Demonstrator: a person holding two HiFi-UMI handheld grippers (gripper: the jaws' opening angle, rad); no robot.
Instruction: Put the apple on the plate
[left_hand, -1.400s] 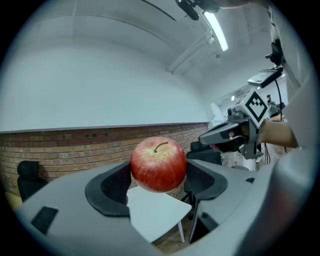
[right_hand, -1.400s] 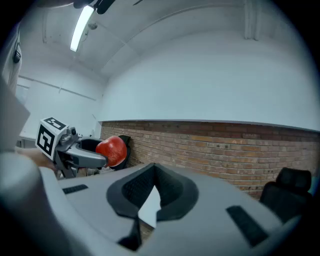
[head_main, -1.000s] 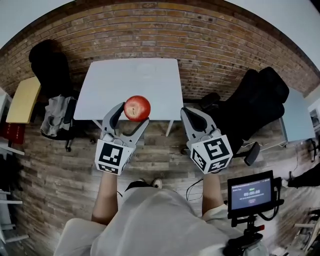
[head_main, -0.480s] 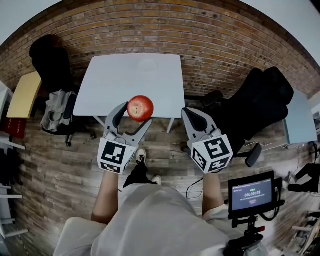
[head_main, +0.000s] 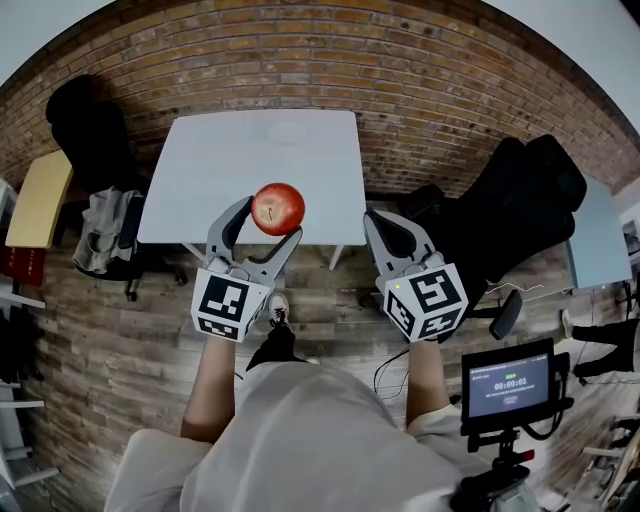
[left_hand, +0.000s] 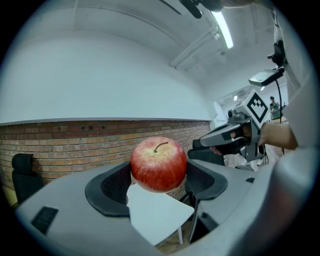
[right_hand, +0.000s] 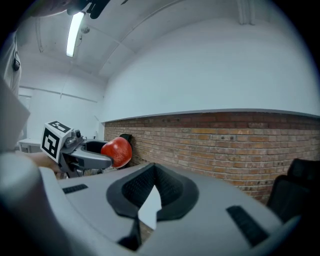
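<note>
Fingers (head_main: 230, 225) of the left gripper (head_main: 266, 222) are clamping a red apple (head_main: 279, 208) in mid-air, near the front edge of the white tabletop (head_main: 220, 170); a pale plate (head_main: 288, 131) is sitting far back on it. From the left gripper view, both pads (left_hand: 114, 186) are pressing the sides of the apple (left_hand: 159, 164), stem up. From the right gripper view, the fingers of the right gripper (right_hand: 150, 195) are resting together, gripping nothing.

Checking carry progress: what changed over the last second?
The left tool, still shut on the apple, moved slightly forward toward the table as the person stepped ahead. Nothing taken or released. Right tool still shut and empty beside it; plate unmoved on the table.
</note>
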